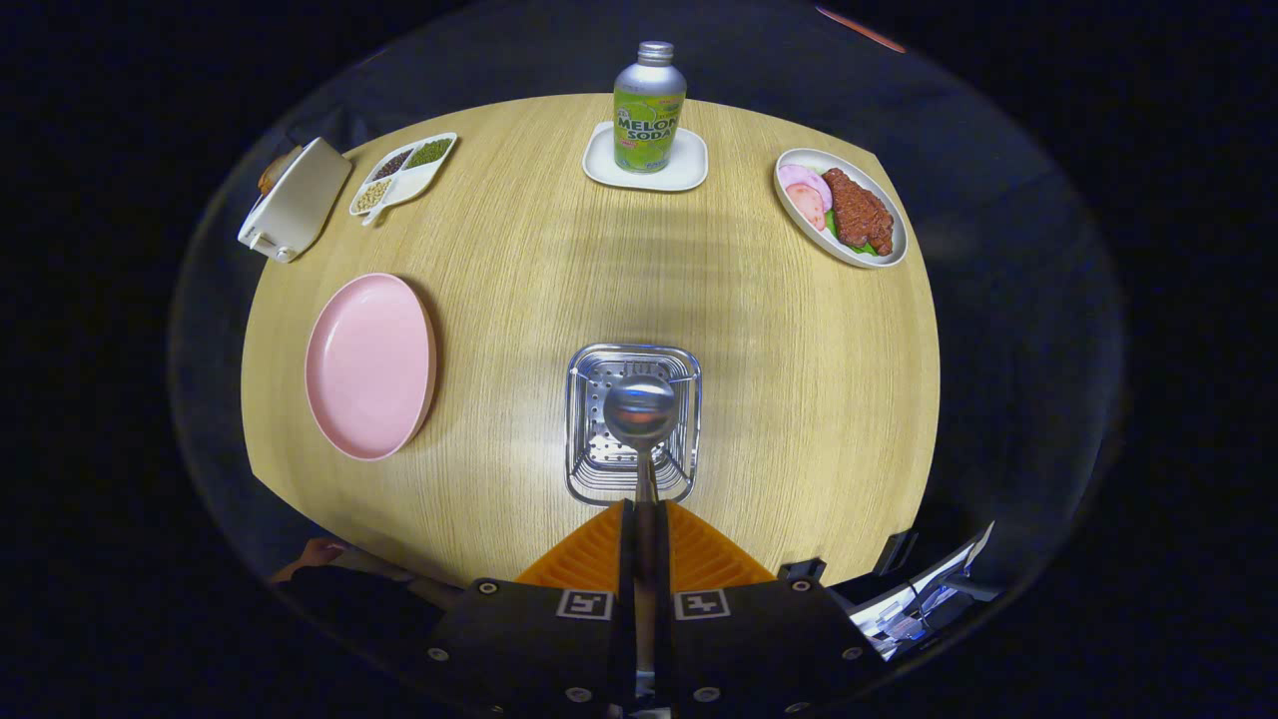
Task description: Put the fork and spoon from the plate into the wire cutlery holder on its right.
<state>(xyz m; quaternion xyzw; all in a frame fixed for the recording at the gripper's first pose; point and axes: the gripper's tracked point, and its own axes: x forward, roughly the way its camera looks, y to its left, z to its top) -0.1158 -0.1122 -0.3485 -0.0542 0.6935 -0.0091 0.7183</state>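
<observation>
Over holder (633,421), gripper-clamped (645,519) spoon (640,411) bowl-forward

Round light-wood table (799,399), dark cloth booth wall (998,200) behind, soft overhead light

Spoon (640,411) over wire holder (633,424) – pink plate (370,365) bare.

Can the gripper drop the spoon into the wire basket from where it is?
Probably yes. The gripper is shut on the spoon, whose bowl hangs right over the open wire cutlery holder, with nothing between them.
</observation>
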